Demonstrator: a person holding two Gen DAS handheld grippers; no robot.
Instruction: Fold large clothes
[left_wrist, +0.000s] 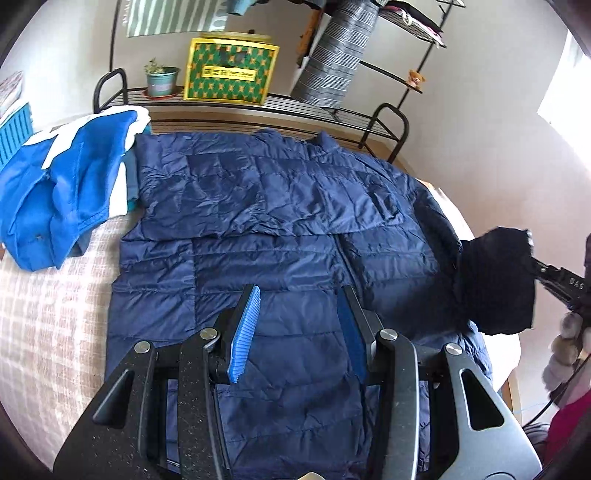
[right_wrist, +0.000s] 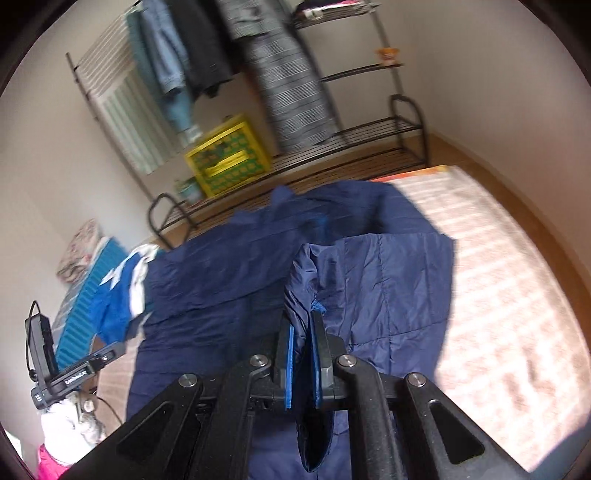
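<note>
With the right tongs (right_wrist: 301, 332) clamped on the navy jacket's (left_wrist: 258, 229) sleeve (right_wrist: 376, 280) and the left tongs (left_wrist: 299, 325) hovering open, she should carry it flat across the chest.

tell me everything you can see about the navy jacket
The navy jacket is a quilted puffer of thin, shiny, creased fabric. It lies spread flat on the checked cloth, one sleeve folded across the chest. The right gripper pinches and lifts the other sleeve. The left gripper hovers open above it.
</note>
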